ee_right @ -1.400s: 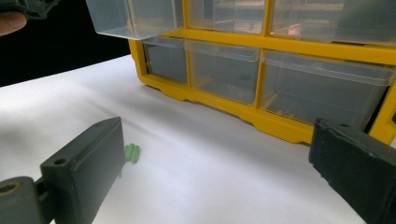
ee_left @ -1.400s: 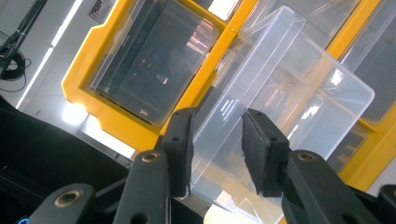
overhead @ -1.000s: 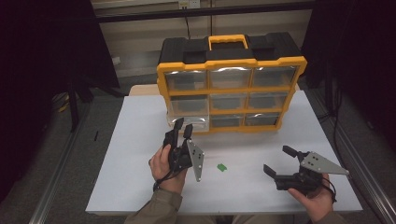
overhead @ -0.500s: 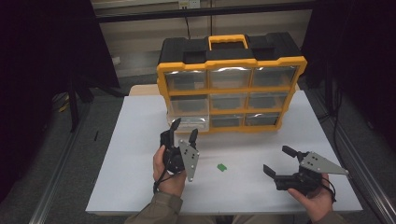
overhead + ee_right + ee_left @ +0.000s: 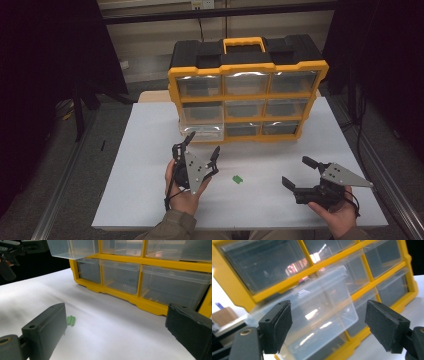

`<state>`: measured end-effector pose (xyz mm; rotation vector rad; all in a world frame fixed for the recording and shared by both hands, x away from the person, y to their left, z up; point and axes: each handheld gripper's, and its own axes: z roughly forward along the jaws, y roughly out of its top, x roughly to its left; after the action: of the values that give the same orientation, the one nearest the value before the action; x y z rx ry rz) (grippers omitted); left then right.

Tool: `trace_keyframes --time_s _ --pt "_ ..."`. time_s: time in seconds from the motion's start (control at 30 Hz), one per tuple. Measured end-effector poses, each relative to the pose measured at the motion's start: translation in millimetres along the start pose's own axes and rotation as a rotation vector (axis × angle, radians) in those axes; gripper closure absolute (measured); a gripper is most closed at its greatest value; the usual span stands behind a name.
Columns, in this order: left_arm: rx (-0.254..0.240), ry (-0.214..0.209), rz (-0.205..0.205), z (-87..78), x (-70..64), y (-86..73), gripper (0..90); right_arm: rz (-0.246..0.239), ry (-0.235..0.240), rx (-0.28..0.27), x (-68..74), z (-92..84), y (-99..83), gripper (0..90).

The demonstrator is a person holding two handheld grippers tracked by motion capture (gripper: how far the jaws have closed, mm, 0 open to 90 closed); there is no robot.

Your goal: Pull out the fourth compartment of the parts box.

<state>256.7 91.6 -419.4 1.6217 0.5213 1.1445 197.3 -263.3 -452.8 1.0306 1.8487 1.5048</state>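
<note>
The left gripper (image 5: pixel 201 149) has just been opening its 2 ribbed black jaws – nothing between them – before a clear plastic drawer (image 5: pixel 312 315) pulled out of the yellow organizer (image 5: pixel 172 90). The right gripper (image 5: pixel 296 172) gapes wide near a small green block (image 5: pixel 238 178) on the matte white table (image 5: pixel 145 150).

White table (image 5: pixel 150 150), yellow drawer cabinet (image 5: pixel 247 95) at back — small green piece (image 5: pixel 238 178)
</note>
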Motion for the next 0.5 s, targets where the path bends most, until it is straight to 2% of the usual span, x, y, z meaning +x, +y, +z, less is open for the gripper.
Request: trace_keyframes --time_s 0.13,0.17,0.23,0.27,0.47,0.5 --pt "0.006 -0.051 -0.034 1.7 -5.0 -2.5 20.6 -0.004 -0.003 0.002 -0.9 -2.2 -0.8 3.5" --pt "0.014 -0.078 -0.065 3.1 -7.1 -3.4 19.6 0.003 -0.010 0.000 -1.2 -3.3 -1.1 3.5" --pt "0.018 -0.093 -0.070 3.8 -7.0 -3.7 19.0 0.002 -0.012 -0.003 -1.5 -3.7 -1.2 3.5" --pt "0.021 -0.098 -0.097 4.8 -9.1 -4.4 18.0 0.002 -0.010 -0.002 -1.6 -4.3 -1.3 3.5" --pt "0.047 -0.171 -0.125 8.0 -12.5 -7.2 16.2 0.005 -0.017 0.001 -1.7 -6.2 -1.6 3.5" --pt "0.056 -0.192 -0.153 9.6 -13.8 -8.6 15.6 0.006 -0.015 -0.002 -1.5 -5.7 -1.4 3.5"
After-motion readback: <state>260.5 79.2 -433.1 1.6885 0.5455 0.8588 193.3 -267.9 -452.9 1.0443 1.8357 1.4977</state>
